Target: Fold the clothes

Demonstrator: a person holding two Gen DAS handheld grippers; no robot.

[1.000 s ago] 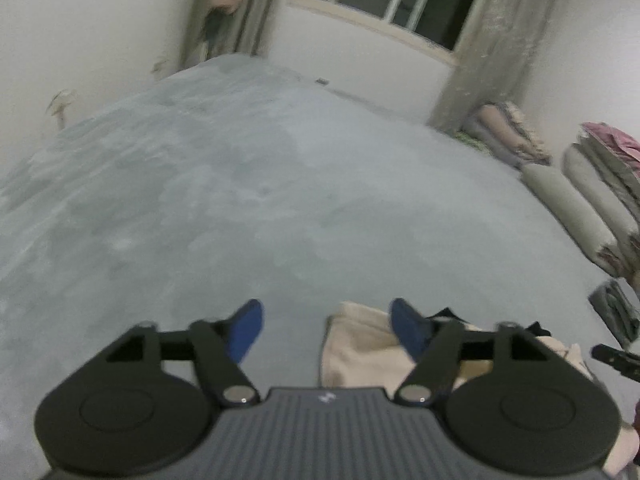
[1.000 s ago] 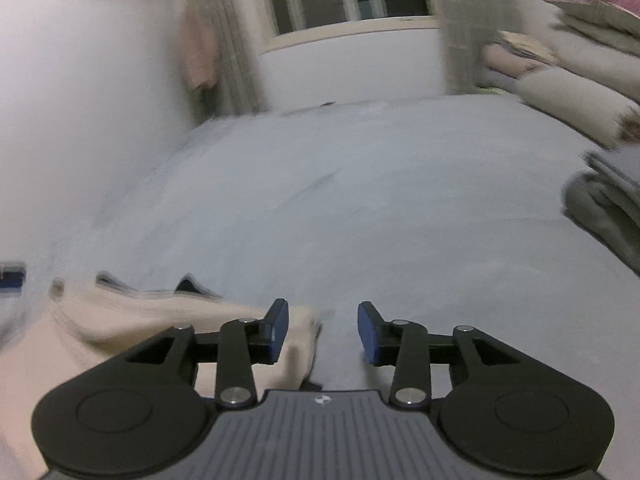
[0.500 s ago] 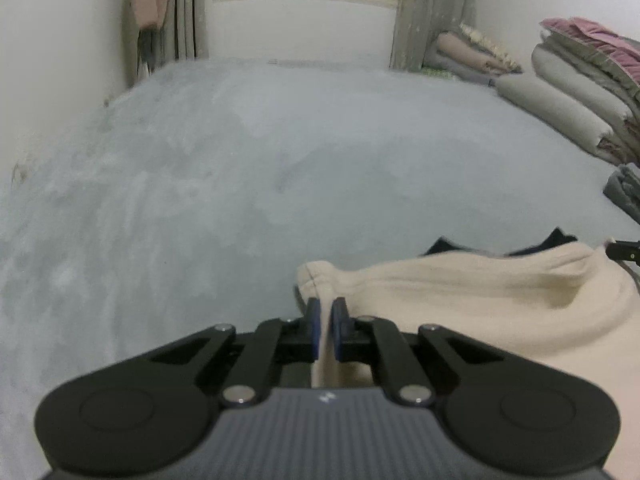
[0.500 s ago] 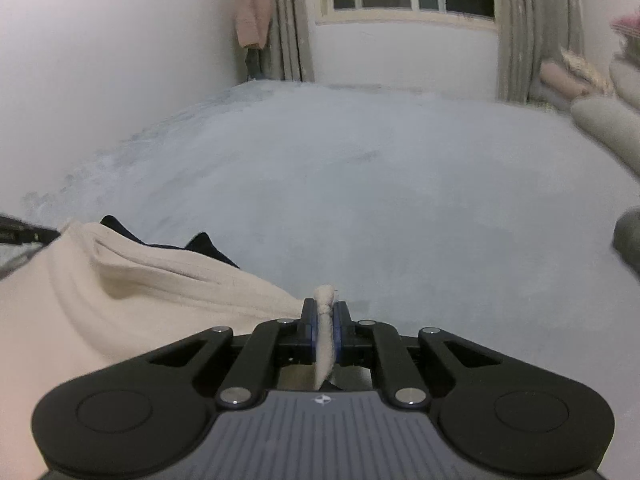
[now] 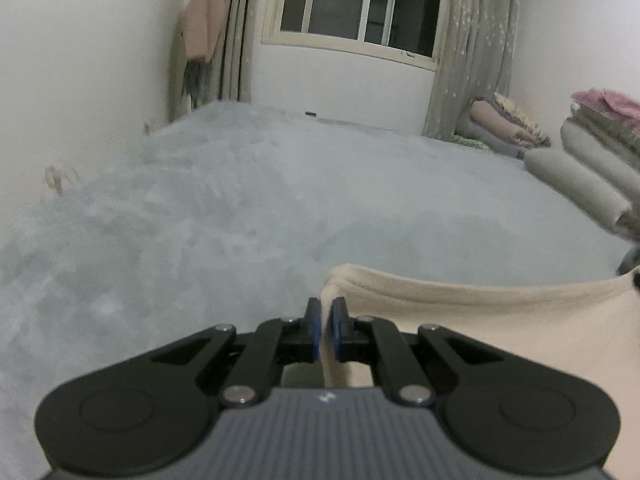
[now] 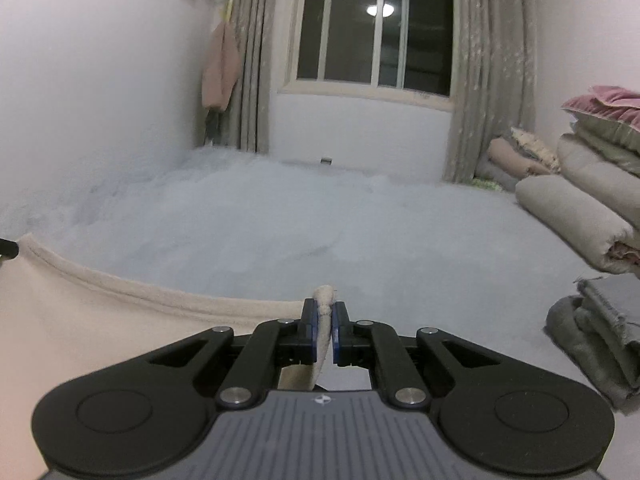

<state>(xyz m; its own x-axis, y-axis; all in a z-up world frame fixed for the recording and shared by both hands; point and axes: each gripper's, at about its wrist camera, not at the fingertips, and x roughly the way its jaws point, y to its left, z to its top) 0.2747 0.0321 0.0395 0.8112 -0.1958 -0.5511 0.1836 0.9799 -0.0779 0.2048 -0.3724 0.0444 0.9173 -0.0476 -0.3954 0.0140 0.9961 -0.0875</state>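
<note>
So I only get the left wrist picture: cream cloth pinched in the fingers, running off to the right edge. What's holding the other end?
Observer: The right gripper, shut on another corner of the cream garment.
Operator: A good bite, or just the edge?
Observer: A small tuft of cloth pokes up above its fingers, so the corner is well in.
Operator: Anything lying beside that gripper?
Observer: Yes, a crumpled grey cloth pile lies on the grey surface to its right, apart from the garment. Your view cuts nearly all of it off.
</note>
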